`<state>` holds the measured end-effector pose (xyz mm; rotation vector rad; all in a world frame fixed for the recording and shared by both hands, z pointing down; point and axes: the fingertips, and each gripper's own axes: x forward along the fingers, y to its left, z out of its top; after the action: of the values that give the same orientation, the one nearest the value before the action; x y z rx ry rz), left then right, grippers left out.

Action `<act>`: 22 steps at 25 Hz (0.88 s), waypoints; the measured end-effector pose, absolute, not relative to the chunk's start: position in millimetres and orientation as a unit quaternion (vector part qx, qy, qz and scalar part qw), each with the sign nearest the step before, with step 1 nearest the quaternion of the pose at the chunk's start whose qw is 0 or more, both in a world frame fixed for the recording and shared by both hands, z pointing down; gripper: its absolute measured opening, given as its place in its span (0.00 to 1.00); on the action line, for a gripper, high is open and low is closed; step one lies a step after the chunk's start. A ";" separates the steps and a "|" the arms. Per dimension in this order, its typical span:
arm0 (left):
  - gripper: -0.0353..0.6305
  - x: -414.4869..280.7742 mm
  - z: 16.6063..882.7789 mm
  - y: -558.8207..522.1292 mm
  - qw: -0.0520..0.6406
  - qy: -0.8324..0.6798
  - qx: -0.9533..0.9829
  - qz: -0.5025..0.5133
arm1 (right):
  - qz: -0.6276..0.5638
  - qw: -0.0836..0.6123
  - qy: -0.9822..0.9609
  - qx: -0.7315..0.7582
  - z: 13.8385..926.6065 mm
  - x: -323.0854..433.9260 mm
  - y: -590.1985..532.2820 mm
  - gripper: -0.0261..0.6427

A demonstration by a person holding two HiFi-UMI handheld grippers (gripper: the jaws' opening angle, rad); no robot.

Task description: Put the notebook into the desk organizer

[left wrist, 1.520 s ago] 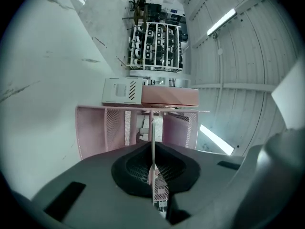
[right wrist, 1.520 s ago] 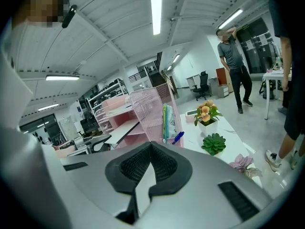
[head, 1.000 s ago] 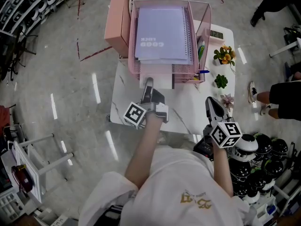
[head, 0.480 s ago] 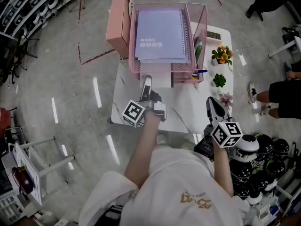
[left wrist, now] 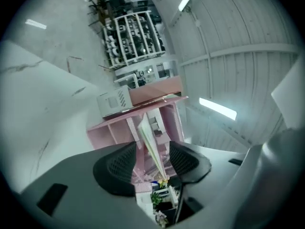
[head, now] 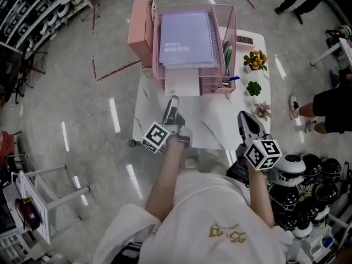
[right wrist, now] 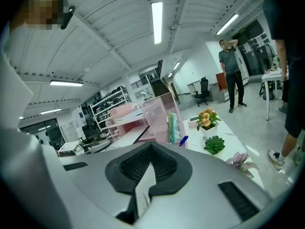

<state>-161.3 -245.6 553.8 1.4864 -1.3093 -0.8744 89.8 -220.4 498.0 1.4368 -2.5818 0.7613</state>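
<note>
A lavender spiral notebook (head: 186, 40) lies flat on the top tray of the pink desk organizer (head: 215, 82) at the far end of the white table. My left gripper (head: 173, 100) hovers just in front of the organizer's lower tray. In the left gripper view its jaws (left wrist: 152, 149) stand apart with nothing between them, having just been closing a little. Through the gap I see the organizer (left wrist: 114, 128) and the notebook's edge (left wrist: 145, 128) beyond. My right gripper (head: 242, 115) is over the table's near right corner. Its pads (right wrist: 151, 144) meet, with nothing held.
Pens (head: 227, 56) stand in the organizer's right compartment. Three small potted plants (head: 254, 60) (head: 253, 88) (head: 263, 111) line the table's (head: 214, 120) right edge. Helmets (head: 308, 175) are stacked on the floor to the right, and a person (head: 330, 103) stands there.
My left gripper has drawn back a little from the front of the organizer's lower tray. The right gripper has stayed near the table's right corner.
</note>
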 end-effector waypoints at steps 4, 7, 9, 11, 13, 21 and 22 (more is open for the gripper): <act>0.31 -142.6 528.8 -232.6 0.431 -0.525 0.669 -0.300 | 0.257 0.020 -0.846 0.467 490.3 84.9 -211.6 0.06; 0.19 -141.1 516.1 -220.0 0.393 -0.541 0.695 -0.264 | 0.261 0.001 -0.845 0.466 481.0 83.3 -203.9 0.06; 0.14 -138.5 504.4 -212.0 0.359 -0.549 0.718 -0.233 | 0.261 -0.012 -0.846 0.465 472.8 81.9 -198.5 0.06; 0.11 -134.5 493.8 -205.4 0.337 -0.548 0.735 -0.216 | 0.256 -0.020 -0.848 0.463 465.1 79.5 -193.1 0.06; 0.08 -129.7 485.1 -198.5 0.323 -0.543 0.749 -0.201 | 0.249 -0.021 -0.851 0.462 460.8 77.1 -187.0 0.06; 0.08 -111.1 461.5 -174.9 0.238 -0.534 0.805 -0.100 | 0.229 -0.018 -0.852 0.470 452.6 77.6 -166.7 0.06; 0.08 -109.7 460.7 -173.0 0.233 -0.533 0.808 -0.093 | 0.228 -0.018 -0.852 0.471 452.6 77.7 -165.0 0.06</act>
<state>-109.7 -173.0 460.7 2.2207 -1.4635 -0.2543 77.7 -165.0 452.6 1.4958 -2.7072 0.7250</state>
